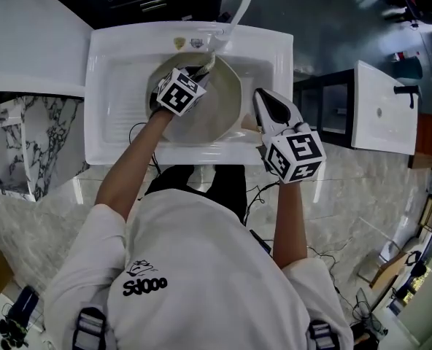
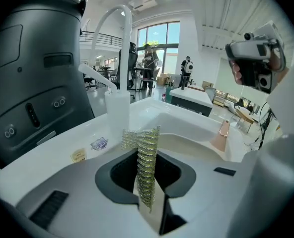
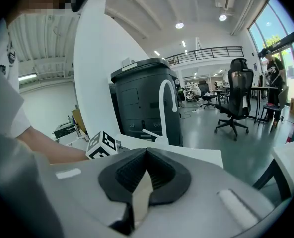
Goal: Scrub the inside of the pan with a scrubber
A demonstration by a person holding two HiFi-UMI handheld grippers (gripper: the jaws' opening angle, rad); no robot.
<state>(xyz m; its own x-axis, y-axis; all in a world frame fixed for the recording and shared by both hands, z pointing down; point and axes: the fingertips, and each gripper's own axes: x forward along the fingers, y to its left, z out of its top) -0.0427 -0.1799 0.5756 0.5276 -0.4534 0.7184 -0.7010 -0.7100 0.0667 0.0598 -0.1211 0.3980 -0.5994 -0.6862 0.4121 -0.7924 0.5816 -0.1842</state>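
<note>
One pan (image 1: 220,100) in white sink (image 1: 117,86), marble floor (image 1: 362,188)

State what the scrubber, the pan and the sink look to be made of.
Scrubber: looks like woven metallic mesh, with glinting gold-silver ridged loops; it could be metallised plastic.
Pan: pale cream interior with a fairly matte look, perhaps a ceramic or enamel coating; the base metal does not show.
Sink: glossy white with moulded ribs and rounded edges, likely ceramic or acrylic.

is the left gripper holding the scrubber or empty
Holding it: the left gripper is shut on the mesh scrubber, which sticks up between its jaws.
</note>
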